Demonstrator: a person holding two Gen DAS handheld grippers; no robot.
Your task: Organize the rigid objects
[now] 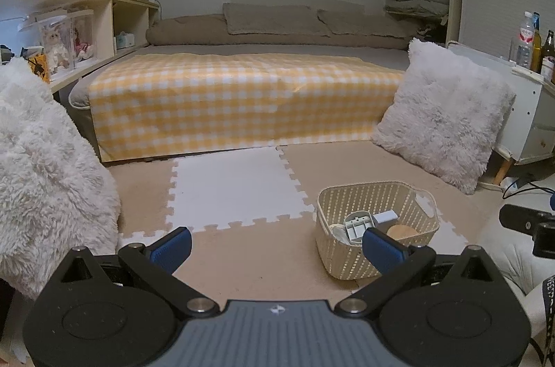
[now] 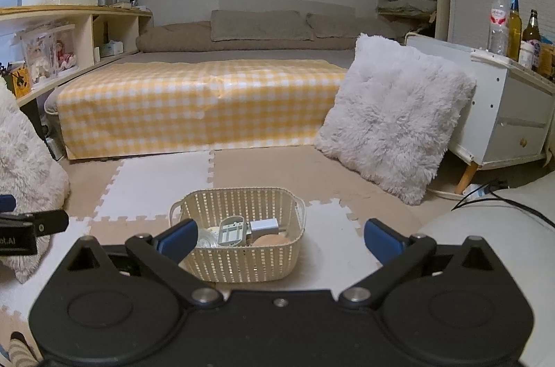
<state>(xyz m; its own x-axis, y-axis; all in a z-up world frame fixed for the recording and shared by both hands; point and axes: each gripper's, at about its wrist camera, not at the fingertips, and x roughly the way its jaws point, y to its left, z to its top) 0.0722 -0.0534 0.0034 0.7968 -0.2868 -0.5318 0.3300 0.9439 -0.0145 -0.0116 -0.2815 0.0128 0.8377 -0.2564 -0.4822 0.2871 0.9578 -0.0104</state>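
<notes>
Left gripper [image 1: 276, 247]: blue-padded fingers [image 1: 172, 247] spread wide, nothing between them, held low over the foam floor mat [image 1: 239, 190]. To its left, a white fluffy cushion [image 1: 45, 179]. Straight ahead, past the mat, a bed with a yellow checked cover [image 1: 239, 100]. Ahead and to its right, the cream perforated basket [image 1: 376, 228] stands on the mat; this gripper's right fingertip overlaps the basket's near wall in view, contact cannot be told.

Right gripper [image 2: 280, 240]: fingers [image 2: 383, 240] likewise spread, empty. Basket [image 2: 239, 259] sits just ahead, nearer the left finger, which overlaps its near left corner in view. Inside the basket: a grey plastic part [image 2: 230, 231] standing tilted, a pale block [image 2: 264, 226] beside it, a tan round piece [image 2: 270, 241] at the near right, a clear round item at the left. Further right, a second fluffy cushion [image 2: 392, 120] leans against a white cabinet [image 2: 513, 120] carrying bottles [image 2: 497, 23].
</notes>
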